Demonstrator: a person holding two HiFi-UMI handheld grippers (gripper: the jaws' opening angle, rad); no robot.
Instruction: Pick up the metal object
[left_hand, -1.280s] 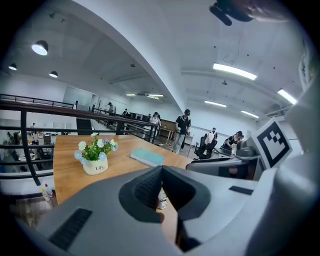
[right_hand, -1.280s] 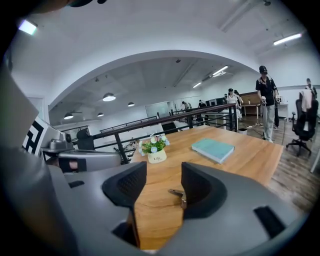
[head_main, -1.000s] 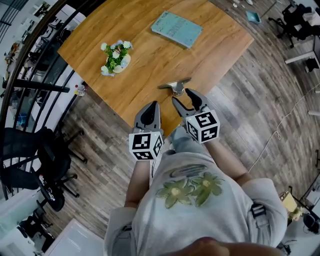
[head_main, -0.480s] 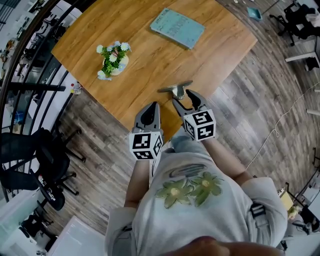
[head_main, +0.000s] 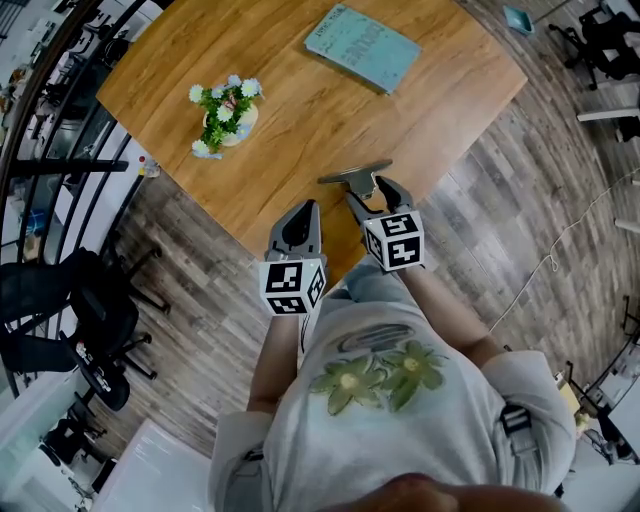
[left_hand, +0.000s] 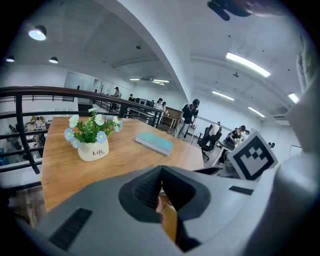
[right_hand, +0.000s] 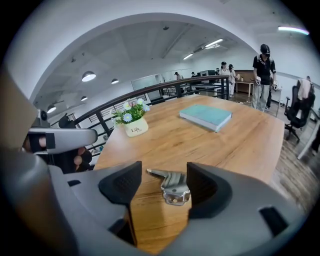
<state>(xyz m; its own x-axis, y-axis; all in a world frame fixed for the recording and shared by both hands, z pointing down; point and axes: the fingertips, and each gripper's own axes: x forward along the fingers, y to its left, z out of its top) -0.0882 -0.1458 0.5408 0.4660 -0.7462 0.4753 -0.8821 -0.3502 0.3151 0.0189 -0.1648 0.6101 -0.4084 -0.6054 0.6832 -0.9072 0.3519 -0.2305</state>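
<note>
The metal object (head_main: 356, 178), a small silver latch-like piece with a thin handle pointing left, lies near the front edge of the wooden table (head_main: 300, 120). My right gripper (head_main: 371, 194) reaches over that edge. Its jaws are opening, and the pads do not touch the piece. In the right gripper view the metal object (right_hand: 173, 186) sits between the fingertips of the right gripper (right_hand: 164, 181), resting on the wood. My left gripper (head_main: 300, 212) hovers at the table edge to the left, empty. In its own view the left gripper (left_hand: 160, 181) shows its jaws pressed together.
A teal book (head_main: 362, 45) lies at the far side of the table and a white pot of flowers (head_main: 226, 115) stands at the left. A black railing (head_main: 60, 90) and office chairs (head_main: 70, 320) are on the left. People stand in the distance (right_hand: 262, 75).
My right gripper has moved forward to the metal object and its jaws have spread wider. The left gripper has stayed where it was.
</note>
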